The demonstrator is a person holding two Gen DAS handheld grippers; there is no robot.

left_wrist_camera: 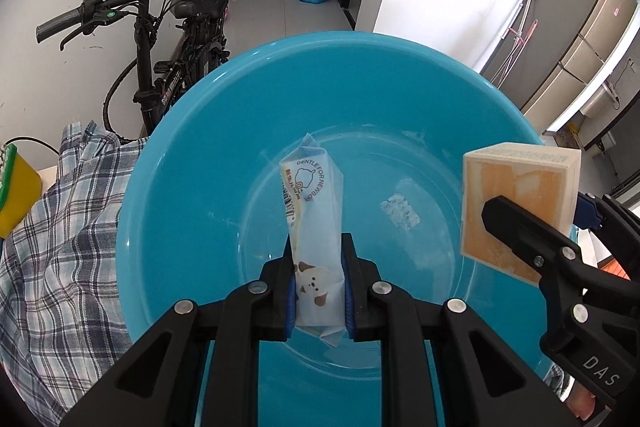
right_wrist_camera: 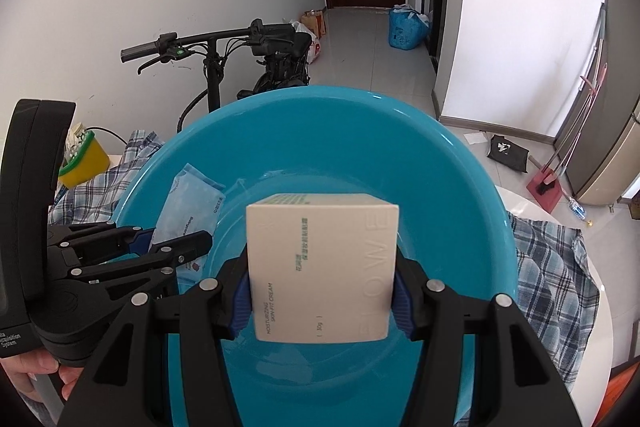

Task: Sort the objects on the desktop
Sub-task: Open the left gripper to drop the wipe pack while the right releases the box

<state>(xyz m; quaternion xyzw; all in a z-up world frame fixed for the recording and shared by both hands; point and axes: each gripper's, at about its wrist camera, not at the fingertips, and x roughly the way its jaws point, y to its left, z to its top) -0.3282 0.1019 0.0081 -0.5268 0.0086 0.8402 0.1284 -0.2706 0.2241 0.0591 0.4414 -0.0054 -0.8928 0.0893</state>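
A large blue basin (left_wrist_camera: 224,115) fills both views. My left gripper (left_wrist_camera: 318,279) is shut on a pale blue wipes packet (left_wrist_camera: 314,211) with a puppy print, held upright over the basin's inside. In the right wrist view the same packet (right_wrist_camera: 188,203) and left gripper (right_wrist_camera: 176,241) appear at the left. My right gripper (right_wrist_camera: 322,291) is shut on a cream-coloured skin cream box (right_wrist_camera: 320,267), also above the basin (right_wrist_camera: 440,167). From the left wrist view the box (left_wrist_camera: 516,211) hangs at the basin's right side in the right gripper (left_wrist_camera: 540,227).
A checked cloth (left_wrist_camera: 60,227) lies under the basin on a white table (right_wrist_camera: 600,307). A yellow container (left_wrist_camera: 16,195) stands at the left. A black bicycle (left_wrist_camera: 172,51) is behind. A white paper residue patch (left_wrist_camera: 400,211) marks the basin's bottom.
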